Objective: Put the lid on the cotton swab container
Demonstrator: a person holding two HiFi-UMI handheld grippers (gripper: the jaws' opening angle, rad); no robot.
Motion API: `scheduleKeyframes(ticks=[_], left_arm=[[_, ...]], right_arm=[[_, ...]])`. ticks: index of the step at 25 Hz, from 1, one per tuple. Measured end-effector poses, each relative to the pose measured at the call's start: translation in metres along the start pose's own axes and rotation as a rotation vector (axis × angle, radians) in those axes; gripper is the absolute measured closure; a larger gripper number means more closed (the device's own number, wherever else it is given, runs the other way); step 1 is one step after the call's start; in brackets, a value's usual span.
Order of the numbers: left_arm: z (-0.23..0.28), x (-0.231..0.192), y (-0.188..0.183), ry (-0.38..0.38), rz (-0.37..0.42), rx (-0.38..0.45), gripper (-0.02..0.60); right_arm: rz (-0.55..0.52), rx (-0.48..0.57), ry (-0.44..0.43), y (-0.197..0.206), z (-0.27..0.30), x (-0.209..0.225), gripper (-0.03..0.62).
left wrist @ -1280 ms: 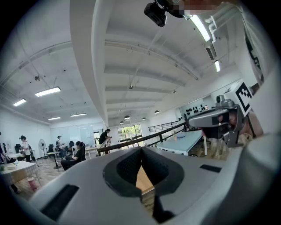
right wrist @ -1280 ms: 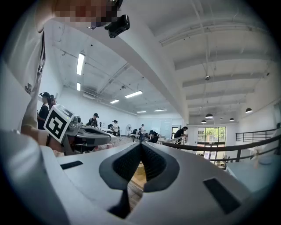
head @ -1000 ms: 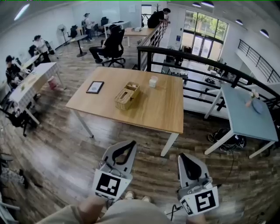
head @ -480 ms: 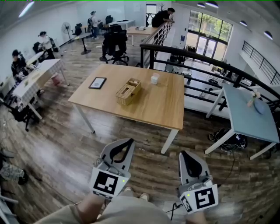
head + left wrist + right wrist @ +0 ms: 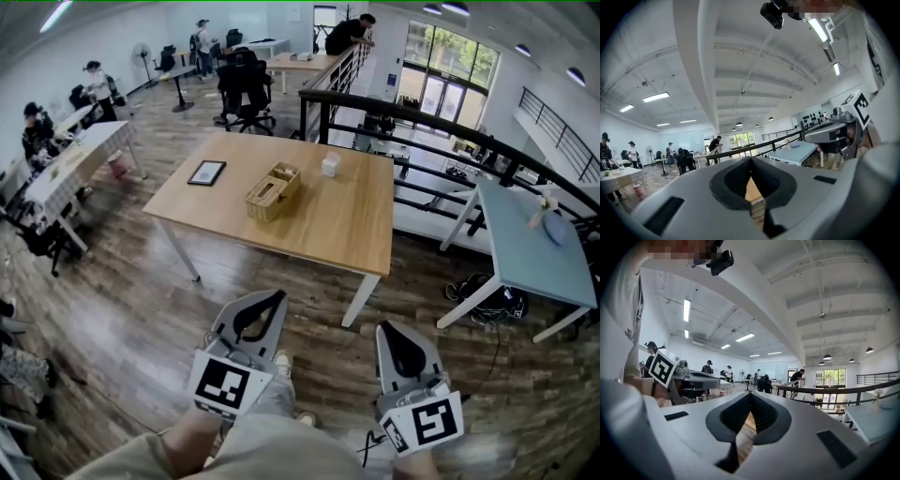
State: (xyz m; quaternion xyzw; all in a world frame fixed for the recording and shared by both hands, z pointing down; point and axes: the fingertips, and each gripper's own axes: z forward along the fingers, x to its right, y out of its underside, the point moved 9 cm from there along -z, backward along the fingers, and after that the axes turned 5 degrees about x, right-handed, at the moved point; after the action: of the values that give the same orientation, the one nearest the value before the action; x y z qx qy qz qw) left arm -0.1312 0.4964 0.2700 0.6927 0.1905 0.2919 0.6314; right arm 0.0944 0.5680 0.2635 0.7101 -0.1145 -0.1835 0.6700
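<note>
**Head view.** The cotton swab container is a small, pale, whitish cylinder; it stands upright near the far edge of the wooden table, well apart from both grippers; its top and any print on it are too small to make out. Near it, toward the table's middle, lies a woven basket, oblong, tan and of wicker texture, with a dark opening in its upper face; farther left lies a flat framed panel, dark-bordered with a pale grey face. The table top is light, smooth wood on slim white legs; the floor is of dark, glossy planks; a black metal railing runs behind the table; a pale blue table stands at right.

The left gripper and right gripper are held low and side by side, short of the table, above the person's khaki-clad legs; each is of matt grey plastic and carries a cube faced with a black-and-white square marker.

**Left gripper view.** The jaws are clenched tip to tip and grasp nothing; black ribbed pads line a teardrop hollow, through which a sliver of wooden table top shows.

**Right gripper view.** The jaws are likewise pressed together and empty; the hollow has the same ribbed black lining; plank floor shows through it.
</note>
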Motion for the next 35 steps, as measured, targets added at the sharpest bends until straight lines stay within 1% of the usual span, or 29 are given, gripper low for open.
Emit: scheduleKeyframes(ticks=[8, 12, 17, 20, 27, 31, 35], left_arm=[[0.042, -0.038, 0.009, 0.004, -0.015, 0.003, 0.560], [0.076, -0.067, 0.020, 0.017, -0.026, -0.014, 0.560], [0.124, -0.114, 0.028, 0.027, -0.036, -0.004, 0.560], [0.151, -0.146, 0.033, 0.040, -0.053, -0.004, 0.560], [0.207, -0.219, 0.048, 0.060, -0.046, -0.014, 0.560], [0.229, -0.246, 0.053, 0.070, -0.035, -0.017, 0.560], [0.247, -0.261, 0.061, 0.074, -0.039, -0.022, 0.560]], right_arm=[[-0.003, -0.003, 0.000, 0.007, 0.053, 0.024, 0.568], [-0.012, -0.015, -0.013, 0.011, 0.097, 0.038, 0.568], [-0.019, -0.043, -0.023, 0.013, 0.162, 0.057, 0.568], [-0.022, -0.049, -0.014, 0.012, 0.201, 0.068, 0.568], [-0.014, -0.060, 0.011, 0.019, 0.289, 0.089, 0.568], [-0.014, -0.056, 0.029, 0.021, 0.323, 0.099, 0.568], [-0.020, -0.066, 0.052, 0.024, 0.344, 0.115, 0.568]])
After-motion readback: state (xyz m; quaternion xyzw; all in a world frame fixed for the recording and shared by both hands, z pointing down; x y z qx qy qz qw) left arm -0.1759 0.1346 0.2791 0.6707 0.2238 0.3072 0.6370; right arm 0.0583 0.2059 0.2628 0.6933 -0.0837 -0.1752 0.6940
